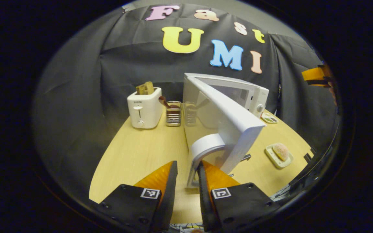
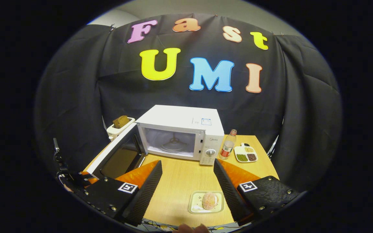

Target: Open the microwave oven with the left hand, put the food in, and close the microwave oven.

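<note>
In the left gripper view, the left tongs (image 1: pixel 187 171) at lower centre straddle the curved white door handle (image 1: pixel 206 147), fingers slightly apart beside it, on the swung-open white microwave door (image 1: pixel 228 116). In the right gripper view, the right tongs (image 2: pixel 188 176) stand wide apart, holding nothing, above the light wooden bench (image 2: pixel 180 178); the round pinkish food on its pale square plate (image 2: pixel 207 201) lies at lower centre, before the white box-shaped microwave oven (image 2: pixel 181 129).
</note>
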